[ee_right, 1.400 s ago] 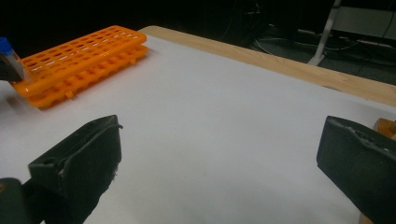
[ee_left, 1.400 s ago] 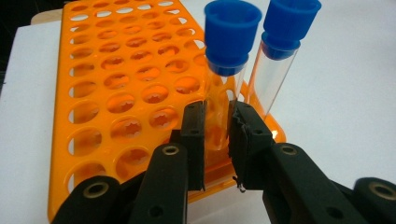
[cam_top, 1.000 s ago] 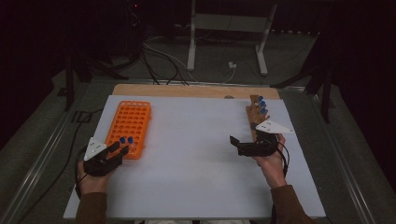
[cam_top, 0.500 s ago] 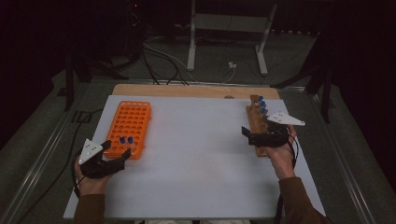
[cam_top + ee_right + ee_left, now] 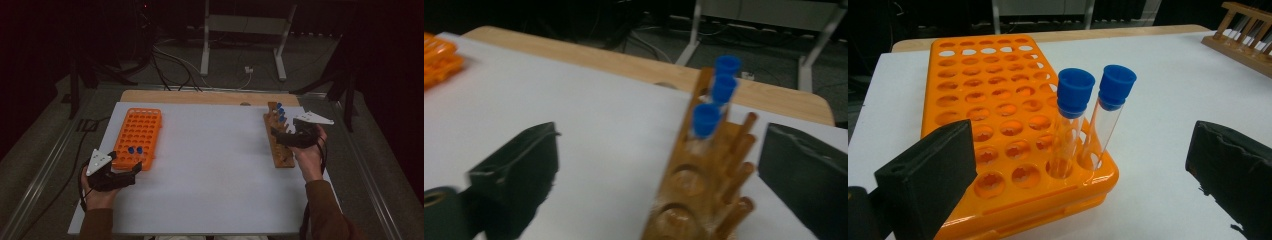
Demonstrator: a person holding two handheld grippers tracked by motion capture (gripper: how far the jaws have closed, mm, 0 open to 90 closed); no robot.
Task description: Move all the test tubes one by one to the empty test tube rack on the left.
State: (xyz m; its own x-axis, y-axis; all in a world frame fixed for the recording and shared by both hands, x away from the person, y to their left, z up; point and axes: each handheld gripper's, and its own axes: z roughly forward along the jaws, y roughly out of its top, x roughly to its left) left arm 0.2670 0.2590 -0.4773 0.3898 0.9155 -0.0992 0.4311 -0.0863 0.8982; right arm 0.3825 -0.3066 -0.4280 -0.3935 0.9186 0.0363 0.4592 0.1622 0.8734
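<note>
An orange tube rack (image 5: 137, 131) lies at the table's left, with two blue-capped clear tubes (image 5: 135, 150) upright in its near row. My left gripper (image 5: 127, 164) sits just in front of that corner. Its jaws have just been opening and stand wide, and the tubes (image 5: 1088, 115) are ahead of them, untouched. At the right, a wooden rack (image 5: 280, 150) holds three blue-capped tubes (image 5: 280, 112) at its far end. My right gripper (image 5: 279, 134) hovers beside its middle, open. Its jaws have just been closing a little, with the wooden rack (image 5: 694, 190) and its tubes (image 5: 716, 97) ahead, nothing gripped.
The white tabletop (image 5: 210, 170) spreads between the two racks. A bare wooden strip (image 5: 200, 97) runs along its far edge. Beyond it stand a metal stand (image 5: 240, 45) and loose cables (image 5: 170, 60) on the dark floor.
The left gripper's jaws have opened wide in place, leaving the tubes standing in the orange rack. The right gripper has moved right and farther away, up beside the wooden rack.
</note>
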